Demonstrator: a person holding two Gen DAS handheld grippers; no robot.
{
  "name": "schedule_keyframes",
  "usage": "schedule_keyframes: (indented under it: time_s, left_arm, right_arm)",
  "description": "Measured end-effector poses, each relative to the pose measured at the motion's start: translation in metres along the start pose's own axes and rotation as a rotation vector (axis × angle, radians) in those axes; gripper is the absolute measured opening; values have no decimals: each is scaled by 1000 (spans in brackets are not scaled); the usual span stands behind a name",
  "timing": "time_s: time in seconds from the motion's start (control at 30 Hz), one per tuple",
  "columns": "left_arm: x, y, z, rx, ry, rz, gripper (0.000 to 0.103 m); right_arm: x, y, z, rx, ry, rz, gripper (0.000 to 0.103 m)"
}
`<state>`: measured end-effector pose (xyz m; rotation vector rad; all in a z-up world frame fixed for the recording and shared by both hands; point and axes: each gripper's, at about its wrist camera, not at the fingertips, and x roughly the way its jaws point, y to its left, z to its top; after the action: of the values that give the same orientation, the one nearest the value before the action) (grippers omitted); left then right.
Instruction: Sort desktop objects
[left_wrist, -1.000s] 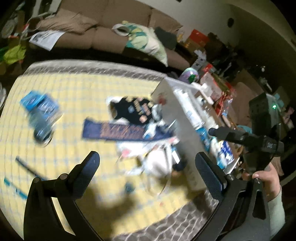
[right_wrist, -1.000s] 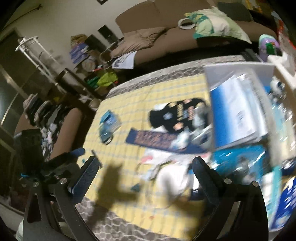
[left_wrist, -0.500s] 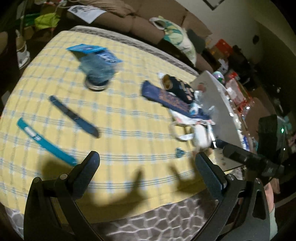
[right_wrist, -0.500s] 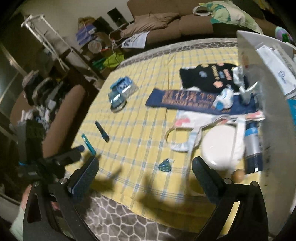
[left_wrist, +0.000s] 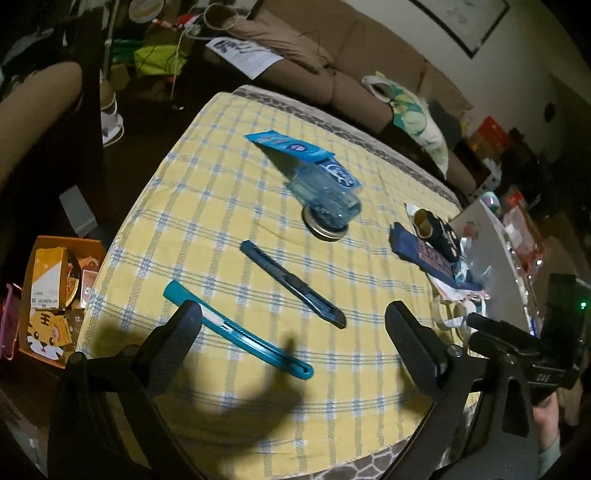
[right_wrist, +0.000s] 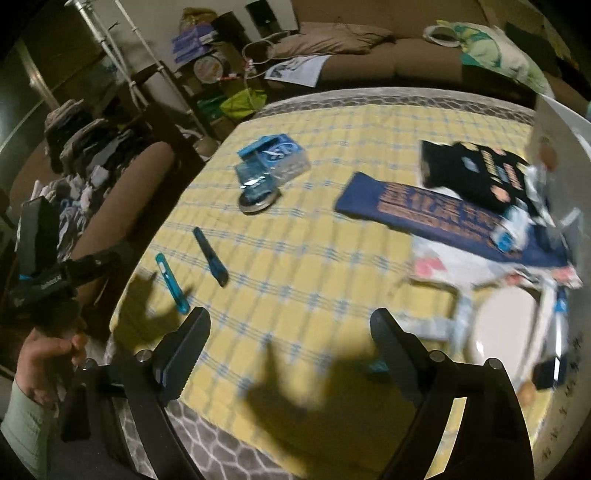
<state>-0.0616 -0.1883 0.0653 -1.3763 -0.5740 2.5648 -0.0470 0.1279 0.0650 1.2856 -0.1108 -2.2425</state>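
Ahead of the fingers: two cutters, teal (left_wrist: 236, 328) and dark (left_wrist: 291, 282) | one jar (left_wrist: 327, 216) beyond | left gripper (left_wrist: 291, 332) apart, empty | right gripper (right_wrist: 290, 332) closing, empty

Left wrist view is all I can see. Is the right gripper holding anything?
Observer: No. The right gripper has nothing between its fingers, and its jaws are closing.
Operator: What is nearest to it?
Observer: A small teal item on the yellow checked cloth, beside the finger on the picture's right. It is too blurred to name.
Operator: Anything beyond that?
Observer: A white round object lies further towards the picture's right.
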Motion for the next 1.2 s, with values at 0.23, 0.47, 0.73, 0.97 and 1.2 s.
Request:
schedule_keyframes:
  time_s: [0.23,0.47,0.73,0.97,1.2]
  left_arm:
    - [15,29,-10,-106,66,51,75]
    - [37,28,-19,-78,131,123,68]
    - [41,30,-16,-84,123,127,67]
    - [44,28,-14,-88,120,117,67]
    - [59,-7,-20,-23,165,71,42]
  right_arm:
    - [50,44,19,-145,29,-2,67]
    - [109,85,34,-305,73,-8,43]
    - [154,110,30,-440,121,-34,35]
    - [145,109,19,-503,131,-68,15]
    - [107,61,12,-309,160,-61,15]
